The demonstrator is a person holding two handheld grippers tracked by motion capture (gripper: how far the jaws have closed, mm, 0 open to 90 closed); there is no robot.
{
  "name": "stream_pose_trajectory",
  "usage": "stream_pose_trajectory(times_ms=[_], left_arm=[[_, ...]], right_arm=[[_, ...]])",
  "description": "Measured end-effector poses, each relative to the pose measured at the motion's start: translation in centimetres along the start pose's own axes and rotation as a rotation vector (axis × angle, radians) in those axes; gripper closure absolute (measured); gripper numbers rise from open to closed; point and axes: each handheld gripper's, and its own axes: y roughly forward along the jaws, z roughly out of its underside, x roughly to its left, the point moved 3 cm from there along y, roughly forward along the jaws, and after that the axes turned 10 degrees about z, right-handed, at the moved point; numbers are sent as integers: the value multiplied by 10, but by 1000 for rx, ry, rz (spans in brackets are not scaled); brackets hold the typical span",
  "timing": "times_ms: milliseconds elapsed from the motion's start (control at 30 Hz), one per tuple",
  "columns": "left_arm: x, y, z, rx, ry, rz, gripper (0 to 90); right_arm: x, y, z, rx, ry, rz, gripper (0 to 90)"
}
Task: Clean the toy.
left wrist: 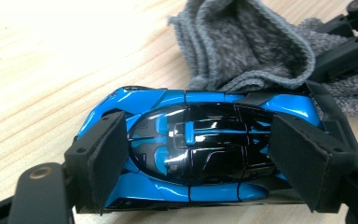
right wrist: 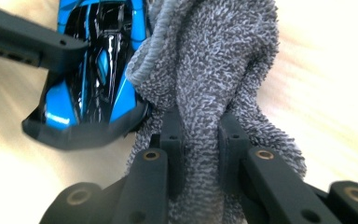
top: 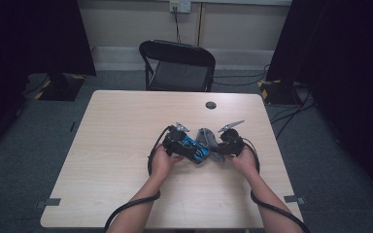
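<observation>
Clamping the blue toy car [left wrist: 200,149] lengthwise on the surface [top: 121,145], the left gripper [left wrist: 200,163] fingers face the grey sock [right wrist: 209,79] just beside it, pinched by the right gripper [right wrist: 200,140] fingers, likely for sliding the car inside.

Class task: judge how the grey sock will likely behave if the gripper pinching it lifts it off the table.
The grey sock is bunched in folds between the right gripper, so it would probably hang limp. Its fuzzy knit should resist slipping. It looks light and unlikely to roll.

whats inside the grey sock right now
The grey sock gapes open toward the blue toy car, which lies outside it. Its folds hide the inside farther in.
</observation>
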Motion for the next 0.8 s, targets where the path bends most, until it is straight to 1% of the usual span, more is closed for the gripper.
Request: stream_pose_trajectory(times_ms=[200, 267, 467, 533, 667, 800], left_arm=[[0, 0, 0, 9, 5, 1, 200], [-1, 0, 0, 6, 1, 0, 200], [0, 0, -1, 7, 1, -1, 201], [0, 0, -1, 9, 1, -2, 201], [0, 0, -1, 10, -2, -2, 201], [0, 0, -1, 10, -2, -2, 201]], right_arm=[[-2, -9, 11, -3, -1, -16, 764], [-3, -12, 15, 4, 6, -10, 765], [-9, -22, 26, 18, 3, -8, 766], [-12, -25, 30, 25, 8, -3, 766], [-17, -34, 35, 19, 16, 13, 768], [-23, -42, 37, 9, 35, 27, 771]])
